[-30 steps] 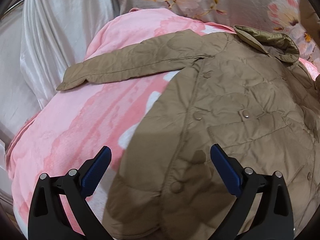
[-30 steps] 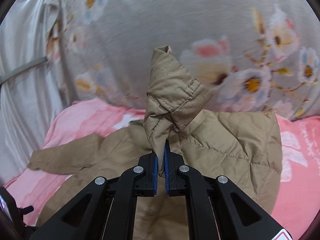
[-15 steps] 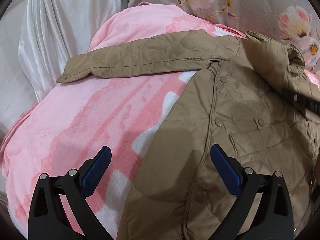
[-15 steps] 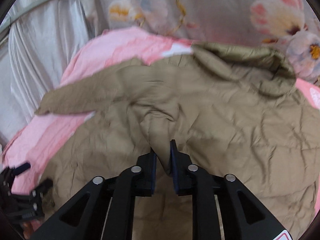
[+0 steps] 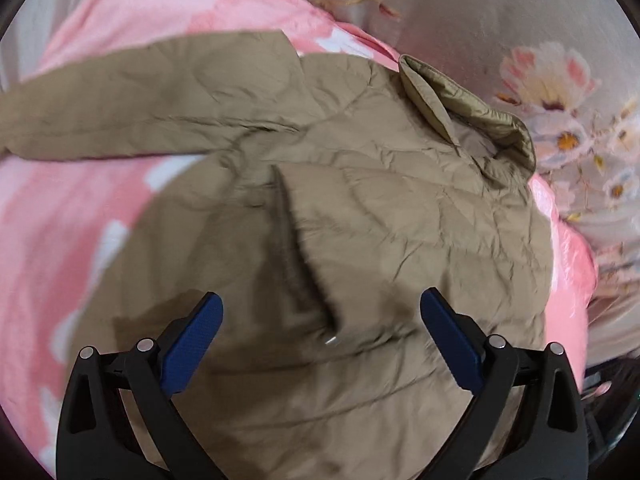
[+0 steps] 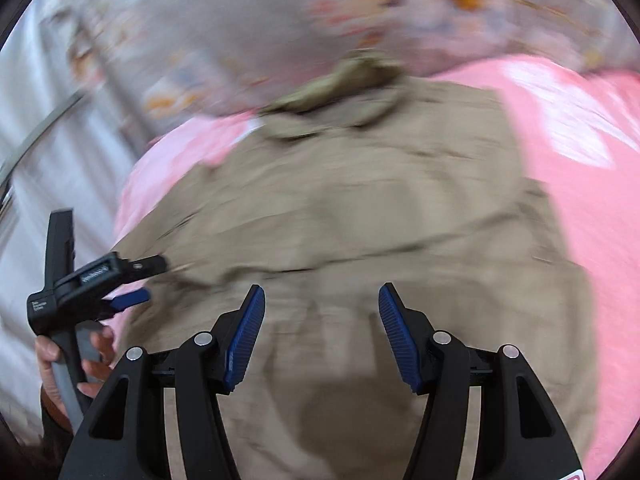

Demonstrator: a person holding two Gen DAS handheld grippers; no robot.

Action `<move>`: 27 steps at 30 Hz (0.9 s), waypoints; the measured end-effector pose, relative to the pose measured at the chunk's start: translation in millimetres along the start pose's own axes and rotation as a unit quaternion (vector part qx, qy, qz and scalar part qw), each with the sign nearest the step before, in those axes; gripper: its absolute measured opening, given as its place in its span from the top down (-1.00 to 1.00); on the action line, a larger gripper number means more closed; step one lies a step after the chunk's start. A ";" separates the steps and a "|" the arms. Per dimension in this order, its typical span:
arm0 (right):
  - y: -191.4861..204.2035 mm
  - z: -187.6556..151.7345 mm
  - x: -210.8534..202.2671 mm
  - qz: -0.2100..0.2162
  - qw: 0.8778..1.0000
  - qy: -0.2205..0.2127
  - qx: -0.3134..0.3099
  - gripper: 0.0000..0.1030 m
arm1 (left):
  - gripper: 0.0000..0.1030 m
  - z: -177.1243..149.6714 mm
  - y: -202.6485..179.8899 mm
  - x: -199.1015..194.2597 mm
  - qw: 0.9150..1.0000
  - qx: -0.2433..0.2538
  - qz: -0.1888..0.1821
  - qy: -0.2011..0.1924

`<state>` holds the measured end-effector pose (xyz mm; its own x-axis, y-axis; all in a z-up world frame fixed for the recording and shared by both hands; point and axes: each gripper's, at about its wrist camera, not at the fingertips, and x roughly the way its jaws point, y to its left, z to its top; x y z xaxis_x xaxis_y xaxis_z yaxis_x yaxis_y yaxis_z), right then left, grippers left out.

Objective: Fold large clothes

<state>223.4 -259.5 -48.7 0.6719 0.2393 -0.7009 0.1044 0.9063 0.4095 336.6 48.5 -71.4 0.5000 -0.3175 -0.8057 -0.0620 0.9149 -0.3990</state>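
A khaki quilted jacket point(image 5: 380, 208) lies spread on a pink blanket point(image 5: 60, 220). One sleeve is folded across its body, with the cuff edge point(image 5: 296, 256) near the middle. The other sleeve point(image 5: 120, 112) stretches out to the left. The collar point(image 5: 472, 108) is at the far right. My left gripper point(image 5: 320, 328) is open and empty above the jacket's lower body. My right gripper point(image 6: 320, 320) is open and empty above the jacket point(image 6: 360, 208); that view is blurred. The left gripper point(image 6: 132, 280) also shows there at the left, held by a hand.
A grey floral sheet point(image 5: 520, 40) hangs behind the blanket. A pale silvery curtain point(image 6: 48, 140) hangs at the left. The pink blanket point(image 6: 580, 160) extends right of the jacket.
My right gripper has let go of the sleeve and opened; the sleeve now lies folded over the jacket's body. My left gripper has moved right over the jacket.
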 end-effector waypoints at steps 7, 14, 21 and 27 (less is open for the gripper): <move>-71.1 22.4 3.1 -0.016 0.996 -0.028 0.081 -0.14 | 0.51 19.4 -16.5 15.9 1.000 0.014 0.011 0.003; -111.4 72.3 44.9 0.001 0.985 -0.042 0.165 -0.02 | 0.88 51.3 -29.4 -6.7 0.996 0.056 0.015 -0.068; -122.3 93.1 37.8 0.035 0.979 -0.077 0.188 0.92 | 0.89 62.4 -47.0 -6.2 0.983 0.115 0.057 -0.132; -111.4 80.5 53.0 -0.073 0.990 -0.056 0.105 0.96 | 0.89 43.7 -31.4 60.2 0.979 0.147 0.116 -0.082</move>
<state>306.4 -375.8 -84.4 0.7139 0.0603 -0.6976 0.3485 0.8335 0.4287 406.4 11.6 -88.2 0.6352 -0.0699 -0.7691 0.0486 0.9975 -0.0506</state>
